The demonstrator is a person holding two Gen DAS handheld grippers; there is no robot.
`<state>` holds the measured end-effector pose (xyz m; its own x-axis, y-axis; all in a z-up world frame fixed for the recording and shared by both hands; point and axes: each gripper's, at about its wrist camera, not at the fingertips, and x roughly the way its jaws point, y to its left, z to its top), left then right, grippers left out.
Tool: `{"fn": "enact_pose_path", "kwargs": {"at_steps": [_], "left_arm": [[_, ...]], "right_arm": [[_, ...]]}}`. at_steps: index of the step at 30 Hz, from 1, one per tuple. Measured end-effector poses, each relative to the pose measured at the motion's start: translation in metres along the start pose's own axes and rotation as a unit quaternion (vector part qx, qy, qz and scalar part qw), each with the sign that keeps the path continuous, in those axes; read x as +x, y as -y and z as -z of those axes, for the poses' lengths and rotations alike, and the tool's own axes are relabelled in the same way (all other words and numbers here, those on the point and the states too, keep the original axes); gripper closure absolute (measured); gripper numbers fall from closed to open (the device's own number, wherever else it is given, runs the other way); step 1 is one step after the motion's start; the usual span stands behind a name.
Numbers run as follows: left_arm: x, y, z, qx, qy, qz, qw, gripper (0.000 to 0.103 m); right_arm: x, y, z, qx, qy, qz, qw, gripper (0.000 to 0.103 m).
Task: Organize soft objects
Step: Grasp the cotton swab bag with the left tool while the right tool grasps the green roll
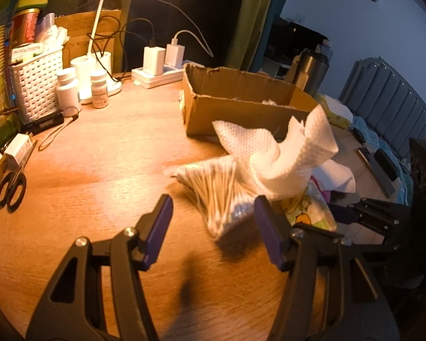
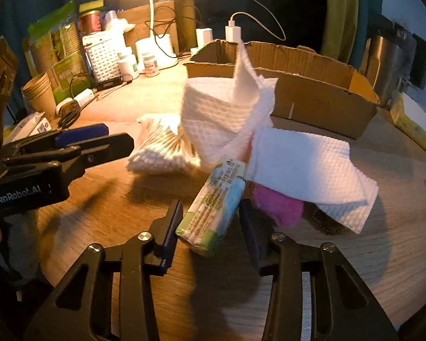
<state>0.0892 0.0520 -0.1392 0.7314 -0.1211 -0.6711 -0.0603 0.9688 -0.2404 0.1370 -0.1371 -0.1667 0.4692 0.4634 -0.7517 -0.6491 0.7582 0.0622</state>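
Note:
A pile of soft things lies on the wooden table in front of an open cardboard box (image 1: 241,108) (image 2: 312,85). It holds a bag of cotton swabs (image 1: 218,196) (image 2: 162,145), white textured cloths (image 1: 284,156) (image 2: 304,164), a green tissue pack (image 2: 213,207) (image 1: 309,210) and a pink cloth (image 2: 278,207). My left gripper (image 1: 213,221) is open, its jaws on either side of the swab bag's near end. My right gripper (image 2: 210,227) is open around the tissue pack, not closed on it. The right gripper also shows in the left wrist view (image 1: 363,213), and the left gripper in the right wrist view (image 2: 79,142).
At the back left stand a white basket (image 1: 39,82), pill bottles (image 1: 68,91), a lit lamp base (image 1: 99,85) and a power strip with chargers (image 1: 156,71). Scissors (image 1: 11,182) lie at the left edge. Paper cups (image 2: 39,93) and a steel tumbler (image 2: 386,65) stand near the edges.

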Motion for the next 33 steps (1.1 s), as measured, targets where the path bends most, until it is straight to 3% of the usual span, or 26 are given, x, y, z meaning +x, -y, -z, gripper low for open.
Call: {"fn": "enact_pose_path", "kwargs": {"at_steps": [6, 9, 10, 24, 27, 31, 33], "left_arm": [[0.013, 0.007, -0.008, 0.006, -0.009, -0.008, 0.9999, 0.041], [0.021, 0.014, -0.013, 0.010, -0.012, -0.013, 0.9998, 0.025], [0.024, 0.016, -0.015, 0.011, -0.014, -0.015, 0.9997, 0.025], [0.069, 0.024, -0.020, 0.017, -0.064, -0.052, 0.9965, 0.024], [0.070, 0.027, -0.018, 0.027, -0.063, -0.057, 0.9960, 0.026], [0.071, 0.029, -0.015, 0.037, -0.068, -0.052, 0.9956, 0.044], [0.069, 0.031, -0.014, 0.040, -0.070, -0.044, 0.9958, 0.048]], "right_arm": [[0.000, 0.018, -0.003, 0.010, 0.007, -0.003, 1.000, 0.066], [0.001, 0.025, -0.004, 0.014, 0.010, -0.009, 1.000, 0.067], [0.001, 0.028, -0.004, 0.016, 0.011, -0.010, 1.000, 0.068], [-0.003, 0.045, -0.002, 0.023, 0.025, -0.024, 0.999, 0.072], [-0.009, 0.044, -0.001, 0.023, 0.033, -0.031, 0.999, 0.075], [-0.014, 0.043, 0.002, 0.020, 0.037, -0.028, 0.999, 0.075], [-0.019, 0.041, 0.002, 0.019, 0.041, -0.027, 0.999, 0.075]]}}
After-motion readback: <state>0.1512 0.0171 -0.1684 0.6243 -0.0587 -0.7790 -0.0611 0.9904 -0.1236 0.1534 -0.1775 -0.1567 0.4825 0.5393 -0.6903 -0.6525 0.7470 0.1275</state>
